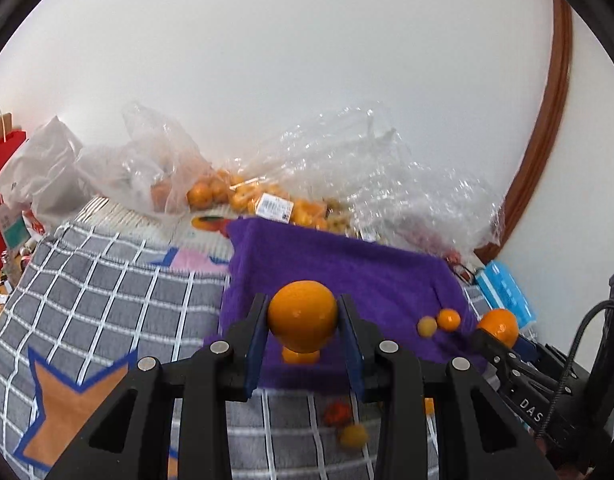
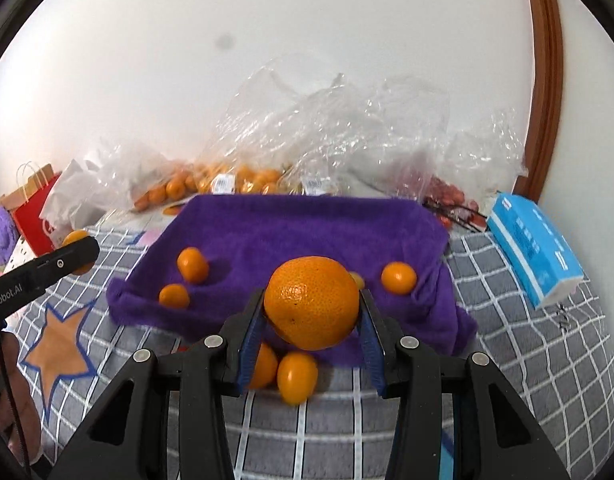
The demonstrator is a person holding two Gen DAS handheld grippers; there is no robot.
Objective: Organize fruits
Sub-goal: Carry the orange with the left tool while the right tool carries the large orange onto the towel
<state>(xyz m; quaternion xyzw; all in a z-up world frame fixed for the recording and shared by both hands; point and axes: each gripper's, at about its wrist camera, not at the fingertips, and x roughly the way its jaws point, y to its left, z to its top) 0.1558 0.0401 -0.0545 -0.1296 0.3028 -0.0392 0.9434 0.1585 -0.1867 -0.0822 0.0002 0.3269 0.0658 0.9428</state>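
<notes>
- Holding one orange (image 1: 302, 316) between the left gripper (image 1: 303, 320) pads and a larger mandarin (image 2: 311, 302) in the right gripper (image 2: 311, 312), both above the purple towel (image 2: 307, 228).
- Releasing early risks either fruit rolling off the towel's near edge toward the kumquats (image 2: 297, 376) below the right gripper.

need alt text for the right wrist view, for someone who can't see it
The right claw grips a large orange between its blue pads, above the near edge of a purple towel on a grey checked cloth. Small oranges dot the towel, two more lie just below; bagged fruit lines the white wall.
</notes>
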